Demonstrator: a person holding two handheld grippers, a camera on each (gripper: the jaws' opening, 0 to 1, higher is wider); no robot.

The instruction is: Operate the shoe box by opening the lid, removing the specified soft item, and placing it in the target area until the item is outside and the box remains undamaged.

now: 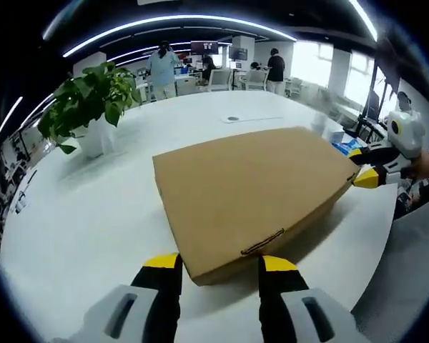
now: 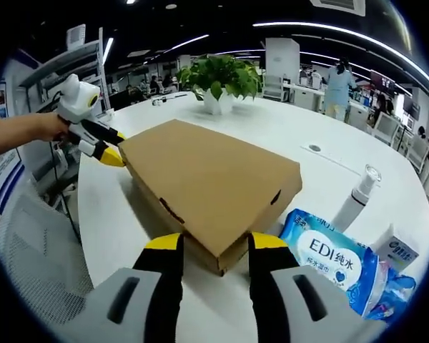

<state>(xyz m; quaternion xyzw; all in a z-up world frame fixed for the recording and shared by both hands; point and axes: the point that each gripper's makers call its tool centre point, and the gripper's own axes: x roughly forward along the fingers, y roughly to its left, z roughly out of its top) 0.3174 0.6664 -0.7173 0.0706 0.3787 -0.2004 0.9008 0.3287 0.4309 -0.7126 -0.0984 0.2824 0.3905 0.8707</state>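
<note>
A closed brown cardboard shoe box (image 1: pixel 250 186) lies flat on the white table (image 1: pixel 93 214), lid down. My left gripper (image 1: pixel 220 266) is open, and its yellow-tipped jaws straddle the near corner of the box. My right gripper (image 2: pixel 207 246) is open too, with the opposite corner of the box (image 2: pixel 207 179) between its jaws. In each view the other gripper meets the box's far corner: the right gripper (image 1: pixel 362 166) in the left gripper view, the left gripper (image 2: pixel 109 151) in the right gripper view. The box's contents are hidden.
A potted green plant (image 1: pixel 93 100) (image 2: pixel 222 78) stands on the table beyond the box. Next to my right gripper lie a blue wipes pack (image 2: pixel 336 261), a white bottle (image 2: pixel 357 196) and a small carton (image 2: pixel 395 250). A grey mesh chair (image 2: pixel 28 243) sits at the table edge. People stand far behind.
</note>
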